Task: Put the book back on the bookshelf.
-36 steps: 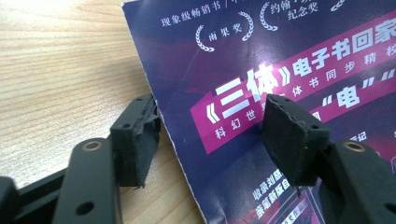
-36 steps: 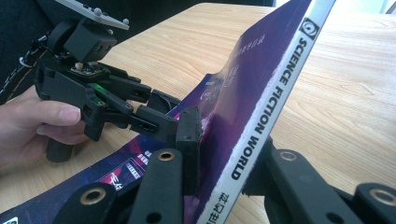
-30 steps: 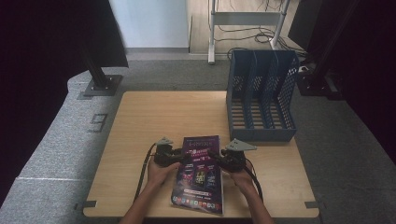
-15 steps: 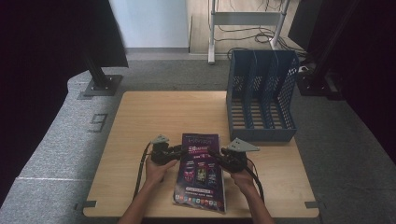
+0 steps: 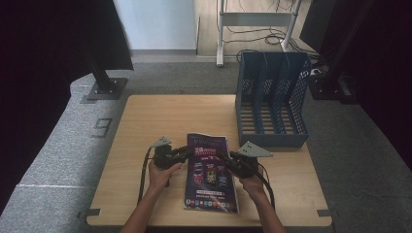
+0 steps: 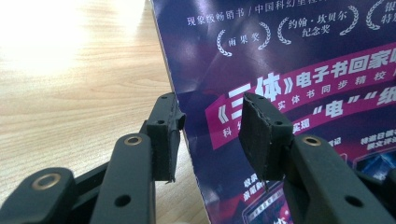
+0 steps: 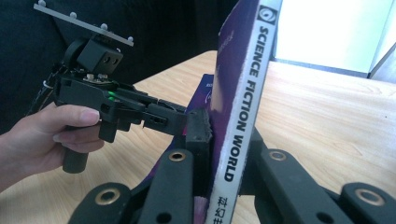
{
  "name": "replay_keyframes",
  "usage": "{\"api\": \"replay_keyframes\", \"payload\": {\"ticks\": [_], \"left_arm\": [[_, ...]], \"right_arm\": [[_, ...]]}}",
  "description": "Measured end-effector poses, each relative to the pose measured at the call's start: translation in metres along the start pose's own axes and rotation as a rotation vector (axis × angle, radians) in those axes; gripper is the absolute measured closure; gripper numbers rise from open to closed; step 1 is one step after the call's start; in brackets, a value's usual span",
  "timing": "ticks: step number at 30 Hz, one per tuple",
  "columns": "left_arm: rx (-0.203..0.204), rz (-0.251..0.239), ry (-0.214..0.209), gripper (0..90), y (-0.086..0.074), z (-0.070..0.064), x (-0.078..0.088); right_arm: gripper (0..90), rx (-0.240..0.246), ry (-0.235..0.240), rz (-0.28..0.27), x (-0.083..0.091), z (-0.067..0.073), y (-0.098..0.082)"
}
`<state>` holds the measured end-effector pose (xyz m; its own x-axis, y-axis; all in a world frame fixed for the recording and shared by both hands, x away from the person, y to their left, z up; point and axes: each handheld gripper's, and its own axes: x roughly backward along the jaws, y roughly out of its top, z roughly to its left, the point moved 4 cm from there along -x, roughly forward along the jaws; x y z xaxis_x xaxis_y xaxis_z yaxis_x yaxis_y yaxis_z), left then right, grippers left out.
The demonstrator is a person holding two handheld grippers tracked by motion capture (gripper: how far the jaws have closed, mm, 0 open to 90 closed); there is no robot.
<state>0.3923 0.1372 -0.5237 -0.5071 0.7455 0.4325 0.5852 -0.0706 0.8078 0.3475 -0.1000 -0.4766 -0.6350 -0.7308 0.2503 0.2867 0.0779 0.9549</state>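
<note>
Both hands a bit higher than before, magazine (image 5: 210, 170) lifted over the bench (image 5: 160, 116) low in the frame, right hand-held gripper (image 7: 224, 154) clamped on its spine, left hand-held gripper (image 6: 210, 135) closing, jaws around its edge, pads apart.

High view overhead, facing forward-down; gripper views close along jaws; all share magazine (image 5: 210, 172).
</note>
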Motion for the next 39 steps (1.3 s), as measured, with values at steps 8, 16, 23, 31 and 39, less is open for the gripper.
{"api": "replay_keyframes", "payload": {"ticks": [8, 16, 23, 31, 39], "left_arm": [[-0.015, -0.015, -0.002, 57.1, 0.008, -0.005, 0.007], [-0.031, -0.040, -0.008, 56.5, 0.015, -0.008, 0.015], [-0.026, -0.031, -0.022, 48.7, 0.013, -0.004, 0.013], [-0.001, -0.012, -0.050, 30.7, 0.010, 0.002, 0.002], [-0.007, 0.015, -0.108, 26.3, 0.005, -0.003, -0.008]], "right_arm": [[80.9, 0.014, -0.006, -0.016, 0.001, 0.001, 0.006], [81.4, 0.013, -0.003, -0.021, -0.001, 0.004, 0.009], [81.7, -0.002, 0.033, -0.058, 0.001, 0.006, 0.013], [81.6, 0.009, 0.048, -0.076, 0.004, 0.009, 0.012], [81.6, 0.020, 0.053, -0.078, 0.005, 0.009, 0.011]]}}
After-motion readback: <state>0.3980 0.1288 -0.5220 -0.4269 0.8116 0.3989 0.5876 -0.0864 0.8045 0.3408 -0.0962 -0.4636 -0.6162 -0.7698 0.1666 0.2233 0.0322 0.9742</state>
